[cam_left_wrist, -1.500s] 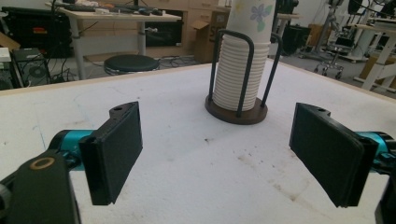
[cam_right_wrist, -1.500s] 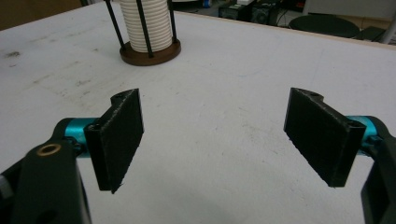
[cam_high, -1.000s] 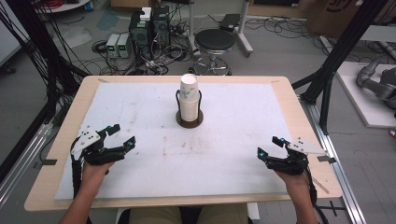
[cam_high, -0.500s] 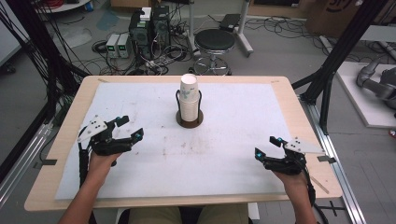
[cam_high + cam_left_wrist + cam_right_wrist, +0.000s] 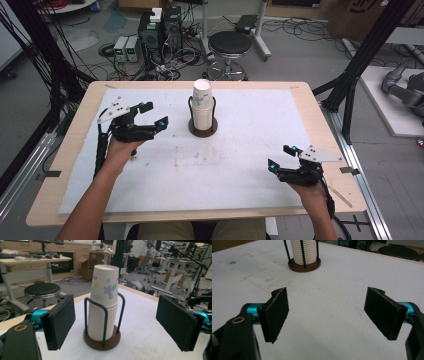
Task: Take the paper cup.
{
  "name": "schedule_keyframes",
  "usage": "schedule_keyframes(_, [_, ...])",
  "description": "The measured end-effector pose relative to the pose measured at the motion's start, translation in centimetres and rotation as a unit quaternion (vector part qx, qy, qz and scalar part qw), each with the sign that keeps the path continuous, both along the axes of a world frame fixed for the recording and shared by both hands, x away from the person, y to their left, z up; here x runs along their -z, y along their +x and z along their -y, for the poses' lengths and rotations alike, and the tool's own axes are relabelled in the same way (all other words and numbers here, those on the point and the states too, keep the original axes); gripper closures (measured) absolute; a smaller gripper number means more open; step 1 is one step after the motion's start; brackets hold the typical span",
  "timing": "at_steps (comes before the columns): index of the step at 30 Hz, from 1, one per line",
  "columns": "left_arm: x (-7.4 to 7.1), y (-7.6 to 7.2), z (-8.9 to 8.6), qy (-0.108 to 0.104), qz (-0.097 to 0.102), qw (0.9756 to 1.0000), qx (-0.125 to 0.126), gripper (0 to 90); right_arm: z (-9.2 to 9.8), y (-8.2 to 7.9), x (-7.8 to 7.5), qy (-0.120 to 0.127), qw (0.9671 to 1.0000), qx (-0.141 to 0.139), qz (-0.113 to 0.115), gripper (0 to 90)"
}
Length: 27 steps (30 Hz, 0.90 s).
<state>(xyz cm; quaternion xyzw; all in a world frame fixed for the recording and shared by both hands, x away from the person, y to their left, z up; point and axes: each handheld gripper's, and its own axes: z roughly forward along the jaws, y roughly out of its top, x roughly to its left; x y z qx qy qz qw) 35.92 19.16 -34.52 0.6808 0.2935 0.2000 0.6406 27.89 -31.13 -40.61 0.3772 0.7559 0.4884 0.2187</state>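
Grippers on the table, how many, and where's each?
2. Left gripper sits mid-left, jaws open toward the stack of paper cups. Right gripper is near the front right edge, jaws open, apart from the stack.

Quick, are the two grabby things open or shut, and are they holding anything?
Left hand-held gripper: open, holding nothing, facing the cup stack.
Right hand-held gripper: open, holding nothing.

- Even, bright indoor light; soft, faint shadows on the white table cover.
- Gripper views slightly soft, background blurred, mild edge distortion.
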Motion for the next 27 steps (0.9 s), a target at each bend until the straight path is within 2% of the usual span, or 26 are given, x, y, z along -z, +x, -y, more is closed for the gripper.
schedule_keyframes(2, [-1.0,1.0,1.0,0.013,0.004,0.9999,0.011,16.0,-0.3,0.0,0.0,-0.001,1.0000,-0.004,0.000,20.4])
schedule_keyframes(4, [-1.2,1.3,1.3,0.015,0.004,0.9998,0.013,16.1,-0.4,0.0,0.0,-0.002,1.0000,-0.007,-0.001,20.4])
schedule_keyframes(5, [-1.7,2.0,1.9,0.018,0.003,0.9997,0.015,16.0,-0.5,0.0,0.0,-0.002,1.0000,-0.008,0.001,20.4])
schedule_keyframes(8, [-2.2,2.7,2.5,0.020,0.002,0.9996,0.018,16.0,-0.6,0.1,-0.1,-0.002,0.9999,-0.011,0.002,20.4])
schedule_keyframes(13, [-3.0,4.9,4.3,0.039,-0.007,0.9990,0.019,16.0,-0.7,0.1,-0.1,-0.001,0.9999,-0.014,0.000,20.4])
schedule_keyframes(14, [-3.0,4.9,4.3,0.039,-0.007,0.9990,0.019,16.0,-0.7,0.1,-0.1,0.000,0.9999,-0.014,0.000,20.4])
schedule_keyframes(15, [-3.2,5.8,4.9,0.035,-0.013,0.9991,0.019,16.0,-0.7,0.1,-0.1,0.000,0.9999,-0.015,0.000,20.4])
schedule_keyframes(16, [-3.2,5.8,4.9,0.035,-0.013,0.9991,0.019,16.0,-0.7,0.1,-0.1,0.000,0.9999,-0.015,0.001,20.4])
schedule_keyframes(17, [-3.4,6.5,5.6,0.038,-0.019,0.9988,0.023,16.0,-0.7,0.1,-0.1,0.000,0.9999,-0.016,0.001,20.4])
schedule_keyframes(20, [-3.5,7.0,6.3,0.039,-0.019,0.9987,0.025,16.1,-0.8,0.1,-0.1,0.001,0.9999,-0.017,-0.001,20.4])
schedule_keyframes(22, [-3.3,7.8,7.2,0.052,-0.028,0.9978,0.028,16.1,-0.8,0.1,-0.1,0.004,0.9998,-0.020,0.000,20.4])
schedule_keyframes(24, [-3.3,8.1,7.5,0.055,-0.030,0.9977,0.027,16.1,-0.9,0.0,-0.2,0.005,0.9998,-0.020,-0.001,20.4])
schedule_keyframes(27, [-3.3,9.3,8.6,0.056,-0.031,0.9978,0.017,16.5,-0.8,0.1,-0.1,0.005,0.9997,-0.022,0.000,20.4])
